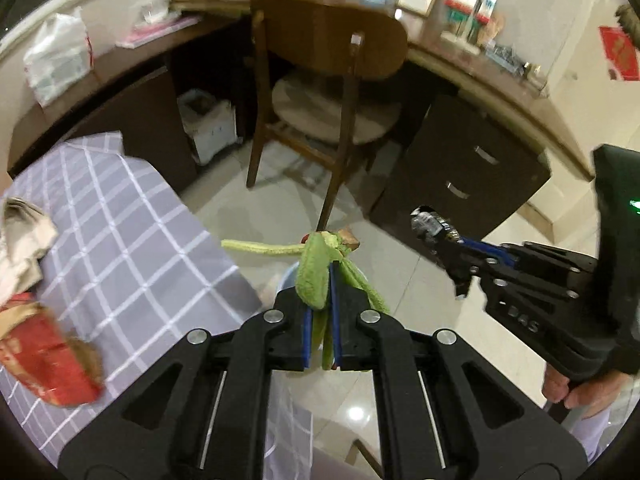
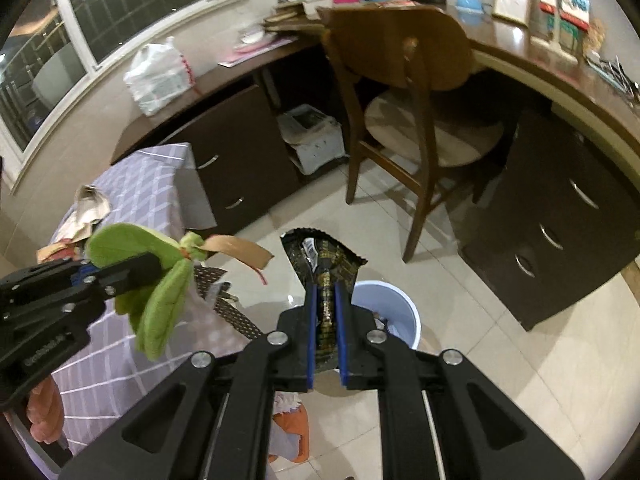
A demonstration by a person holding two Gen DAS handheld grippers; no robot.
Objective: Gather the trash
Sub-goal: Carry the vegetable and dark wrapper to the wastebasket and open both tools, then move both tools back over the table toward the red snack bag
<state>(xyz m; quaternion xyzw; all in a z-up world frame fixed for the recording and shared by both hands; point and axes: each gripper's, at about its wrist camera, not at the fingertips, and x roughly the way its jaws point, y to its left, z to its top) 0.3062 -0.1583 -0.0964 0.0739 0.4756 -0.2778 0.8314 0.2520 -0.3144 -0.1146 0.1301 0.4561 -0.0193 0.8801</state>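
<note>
The left gripper (image 1: 333, 276) is squeezing a soft green fabric leaf bundle with a tan paper strip (image 1: 320, 268), and the bundle is poking out past the blue pads. In the right wrist view the same left gripper (image 2: 154, 266) is reaching in from the left side, and the green leaves (image 2: 160, 304) are hanging down from it over the edge of the bed. The right gripper (image 2: 326, 300) is clamping a black and gold crinkly snack wrapper (image 2: 324, 264), which is sticking up between its blue pads. In the left wrist view the right gripper (image 1: 444, 240) is coming in from the right side, with a hand (image 1: 576, 390) wrapping around its handle. Just past the wrapper, a round pale blue plastic trash bin (image 2: 394, 312) is standing on the shiny tiled floor (image 2: 520, 380), and some scraps are lying inside it. On the left, the bed with the grey checked sheet (image 1: 132, 240) is carrying a red and brown paper packet (image 1: 48, 360) and some crumpled paper (image 1: 24, 232). Farther back, a brown wooden chair with a round seat (image 2: 420, 80) is standing at a long dark brown worktop (image 2: 520, 48). A white plastic bag (image 2: 160, 76) is sitting on the worktop near the window (image 2: 120, 8).
</note>
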